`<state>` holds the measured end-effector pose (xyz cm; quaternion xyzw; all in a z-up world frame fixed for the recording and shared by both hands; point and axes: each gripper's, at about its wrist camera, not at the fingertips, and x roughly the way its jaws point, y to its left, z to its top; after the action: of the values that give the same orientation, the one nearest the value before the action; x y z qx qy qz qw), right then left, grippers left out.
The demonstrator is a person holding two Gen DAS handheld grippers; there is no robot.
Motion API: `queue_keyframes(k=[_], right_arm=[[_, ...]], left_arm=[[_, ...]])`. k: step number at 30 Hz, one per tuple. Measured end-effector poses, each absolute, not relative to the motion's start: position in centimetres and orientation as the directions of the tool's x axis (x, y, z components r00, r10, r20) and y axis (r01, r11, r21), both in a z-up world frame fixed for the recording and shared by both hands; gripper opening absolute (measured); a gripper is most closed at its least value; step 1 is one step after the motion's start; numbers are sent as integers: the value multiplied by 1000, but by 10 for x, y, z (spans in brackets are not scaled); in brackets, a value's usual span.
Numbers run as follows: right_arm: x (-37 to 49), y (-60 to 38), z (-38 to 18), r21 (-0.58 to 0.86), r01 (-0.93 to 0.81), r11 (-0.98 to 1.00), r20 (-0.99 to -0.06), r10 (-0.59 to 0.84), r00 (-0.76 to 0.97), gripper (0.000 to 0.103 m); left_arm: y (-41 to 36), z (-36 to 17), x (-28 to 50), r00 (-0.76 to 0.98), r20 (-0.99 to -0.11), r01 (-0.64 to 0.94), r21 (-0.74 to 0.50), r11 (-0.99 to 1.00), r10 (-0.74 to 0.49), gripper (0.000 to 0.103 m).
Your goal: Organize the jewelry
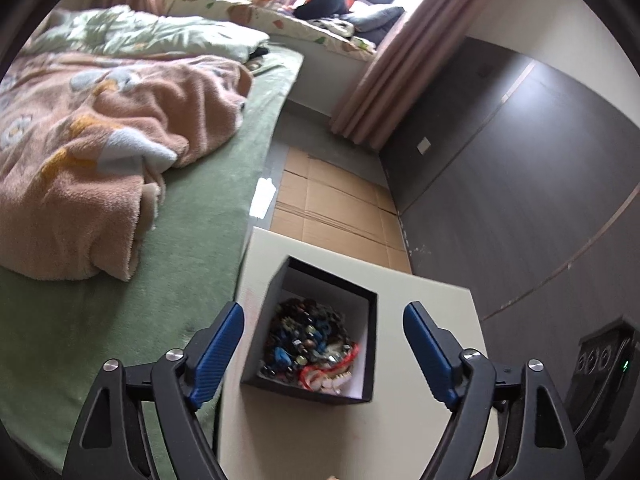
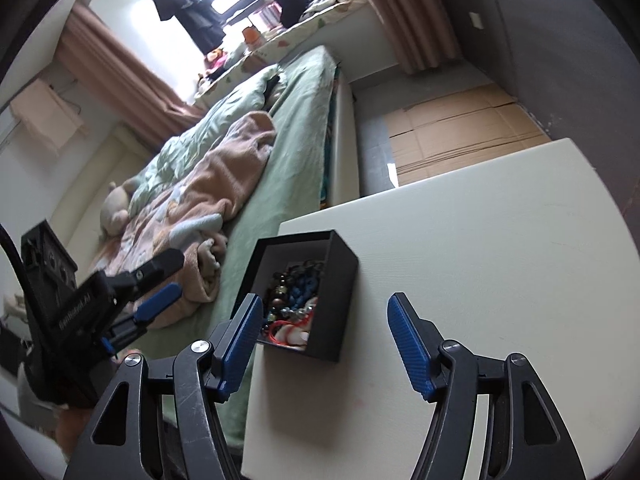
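- Your left gripper (image 1: 324,340) is wide open and holds nothing. The black box (image 1: 370,344) sits right between its two blue fingers (image 1: 222,350), a little ahead of them.
- Your right gripper (image 2: 322,340) is wide open too, with nothing in it. From this one the box lies ahead and a bit to the left, close to its left finger.
- The jewelry (image 1: 310,346) is one tangled pile of beads and red string inside the box, which stands near the left edge of the white table (image 2: 500,240), next to the bed (image 1: 188,248).
- The left gripper looks better lined up, so it is probably the easier one to reach in with.
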<state>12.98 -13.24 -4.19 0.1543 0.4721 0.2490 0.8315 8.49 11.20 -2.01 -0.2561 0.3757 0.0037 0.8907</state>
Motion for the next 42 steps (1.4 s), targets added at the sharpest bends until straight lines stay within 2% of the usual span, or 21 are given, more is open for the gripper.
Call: queue_keyframes(k=[11, 14, 16, 20, 21, 26, 42], right_arm=[[107, -161, -20, 448, -271, 852, -705, 523, 479, 74], [99, -163, -17, 417, -276, 866, -707, 500, 501, 84], [93, -161, -16, 388, -288, 875, -712, 483, 509, 96], [83, -163, -15, 340, -293, 894, -722, 447, 528, 99], [81, -163, -15, 336, -293, 895, -723, 444, 529, 102], [72, -172, -12, 312, -290, 905, -719, 424, 550, 103], [54, -181, -9, 261, -331, 907, -723, 411, 556, 103]], left_arm=[[62, -10, 58, 740, -664, -124, -298, 946, -112, 96], [52, -6, 50, 761, -645, -110, -234, 966, -70, 99], [50, -5, 44, 772, -634, -122, -218, 968, -45, 100], [46, -2, 35, 785, -619, -128, -194, 973, -20, 101], [43, 0, 32, 793, -610, -119, -179, 977, -15, 102], [34, 6, 23, 810, -586, -104, -141, 985, 1, 102], [32, 8, 12, 820, -572, -104, -136, 985, 8, 103]])
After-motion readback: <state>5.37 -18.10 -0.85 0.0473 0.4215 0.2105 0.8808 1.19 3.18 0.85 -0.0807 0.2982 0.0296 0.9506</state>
